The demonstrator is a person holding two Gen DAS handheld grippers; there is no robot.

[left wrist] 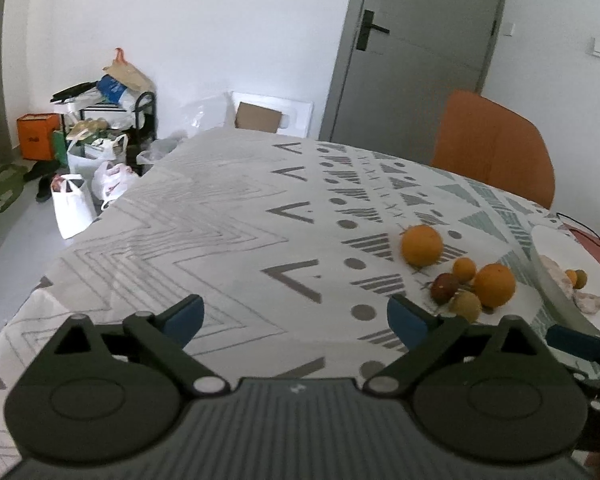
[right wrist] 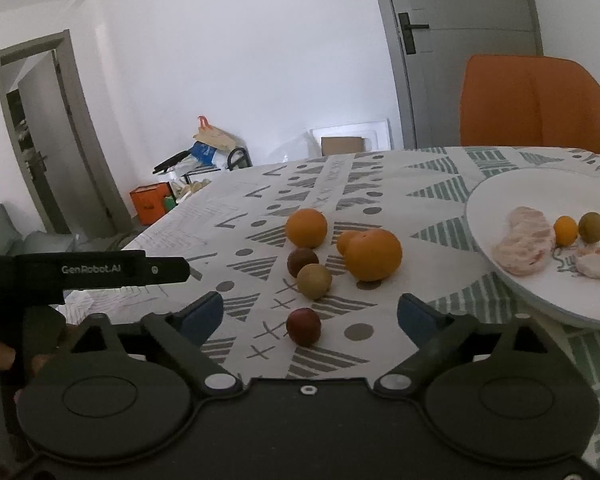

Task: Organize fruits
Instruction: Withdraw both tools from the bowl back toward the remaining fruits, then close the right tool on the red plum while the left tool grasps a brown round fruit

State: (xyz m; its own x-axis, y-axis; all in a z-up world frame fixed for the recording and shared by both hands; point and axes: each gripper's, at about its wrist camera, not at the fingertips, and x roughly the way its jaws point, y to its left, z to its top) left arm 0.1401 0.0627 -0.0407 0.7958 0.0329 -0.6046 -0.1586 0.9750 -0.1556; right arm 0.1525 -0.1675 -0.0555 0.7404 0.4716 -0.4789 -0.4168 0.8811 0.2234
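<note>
**Both claws wide open over scattered fruit**

My right claw [right wrist: 310, 316] hovers low over the patterned counter [right wrist: 380, 176], spread wide and holding nothing. A red plum [right wrist: 303, 326] sits on the cloth between its blue fingertips [right wrist: 202, 314], touching neither. Just ahead lie a green plum [right wrist: 314, 281] and a darker plum [right wrist: 302, 262], close together, with a large orange [right wrist: 373, 255] ahead to the right, a small orange [right wrist: 345, 241] tucked behind it, and a second orange [right wrist: 306, 227] farther ahead. Off to the claw's right stands a white plate [right wrist: 496, 196] carrying pale peeled fruit pieces [right wrist: 526, 245], a small orange fruit [right wrist: 565, 230] and a green one [right wrist: 591, 227].

My left claw [left wrist: 296, 316] is likewise fully parted and empty, above bare cloth; the fruit cluster lies ahead and to its right, the nearest green plum just past its right fingertip. The left claw's black body shows at the left edge of the right view. An orange chair [right wrist: 536, 100] stands beyond the counter.
</note>
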